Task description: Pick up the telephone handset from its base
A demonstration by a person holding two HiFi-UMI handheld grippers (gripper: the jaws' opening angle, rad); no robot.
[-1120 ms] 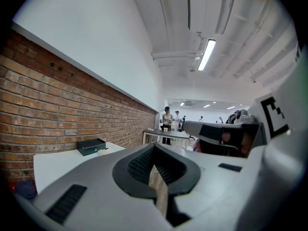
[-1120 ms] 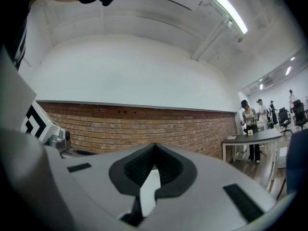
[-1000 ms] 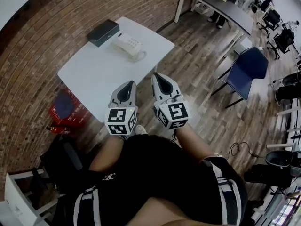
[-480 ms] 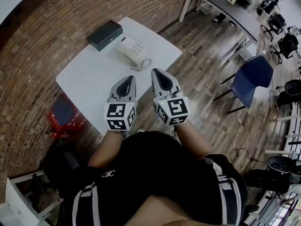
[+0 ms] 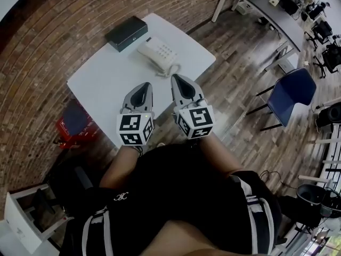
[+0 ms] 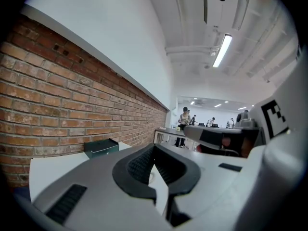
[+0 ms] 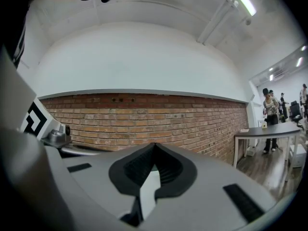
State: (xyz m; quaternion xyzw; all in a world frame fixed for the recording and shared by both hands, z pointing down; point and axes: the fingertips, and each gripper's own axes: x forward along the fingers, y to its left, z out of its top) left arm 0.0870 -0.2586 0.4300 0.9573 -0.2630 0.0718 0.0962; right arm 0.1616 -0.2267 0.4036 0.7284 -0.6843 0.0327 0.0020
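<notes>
A white telephone (image 5: 159, 55) with its handset on the base and a coiled cord sits at the far side of a white table (image 5: 106, 84) in the head view. My left gripper (image 5: 141, 85) hovers over the table's near edge, its jaws shut and empty. Beside it on the right, my right gripper (image 5: 177, 79) is also shut on nothing, its tip just short of the phone's cord. In the left gripper view the jaws (image 6: 154, 147) meet at the tips, and in the right gripper view the jaws (image 7: 154, 146) meet too. The phone is hidden behind the jaws in both.
A dark green box (image 5: 126, 33) lies at the table's far corner, also seen as a box (image 6: 101, 147) in the left gripper view. A brick wall (image 5: 48, 41) runs on the left, a red crate (image 5: 74, 124) sits below the table, and a blue chair (image 5: 290, 92) stands on the right.
Both grippers have moved forward toward the table and the phone, still side by side. Their jaws have stayed shut.
</notes>
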